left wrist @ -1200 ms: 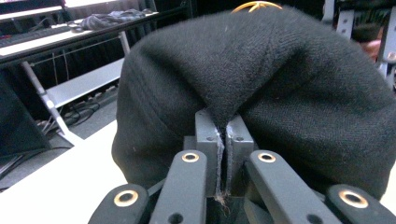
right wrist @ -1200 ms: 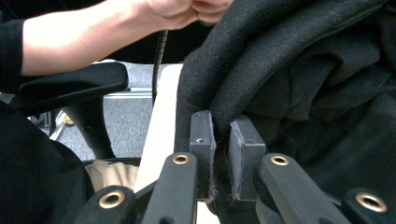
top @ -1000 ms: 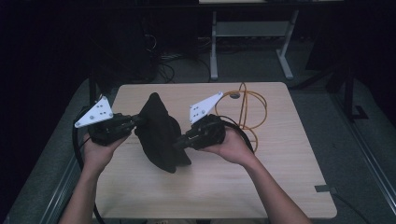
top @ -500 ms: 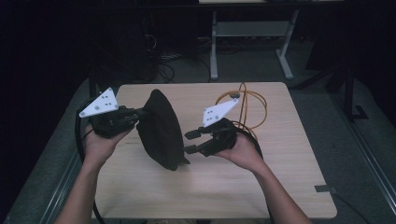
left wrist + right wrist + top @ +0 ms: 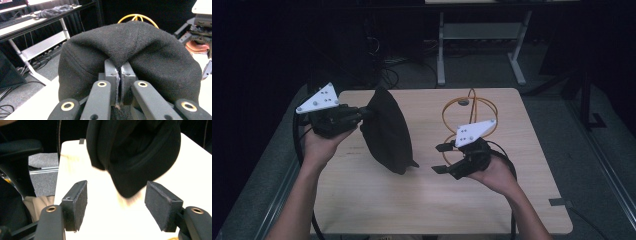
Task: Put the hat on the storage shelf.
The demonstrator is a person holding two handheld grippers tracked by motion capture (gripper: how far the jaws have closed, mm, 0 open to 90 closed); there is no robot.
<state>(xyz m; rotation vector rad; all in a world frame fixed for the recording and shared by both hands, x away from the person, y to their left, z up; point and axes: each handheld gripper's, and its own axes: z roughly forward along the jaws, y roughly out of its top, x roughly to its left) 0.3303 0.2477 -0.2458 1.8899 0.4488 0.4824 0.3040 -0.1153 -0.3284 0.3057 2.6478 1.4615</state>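
Observation:
A black fabric cap (image 5: 387, 132) hangs over the left half of the wooden table (image 5: 522, 205), its lower edge close to the tabletop. My left gripper (image 5: 364, 114) is shut on a fold of the cap's fabric; in the left gripper view the jaws (image 5: 120, 72) pinch that fold with the cap (image 5: 150, 50) bulging beyond them. My right gripper (image 5: 441, 158) is to the right of the cap and apart from it. Its jaws have just been opening and nothing lies between them. In the right gripper view the pads (image 5: 79, 200) stand wide, with the cap (image 5: 140, 152) ahead.
A coiled orange cable (image 5: 469, 112) lies on the table's far right part, behind my right gripper. A white desk frame (image 5: 442, 50) and loose cables stand on the floor beyond the table. A dark strip of tape (image 5: 559, 202) sits near the table's right front edge.
My right gripper let go of the cap, opened and drew away to the right and toward the person. My left gripper lifted the cap slightly and now holds it alone.

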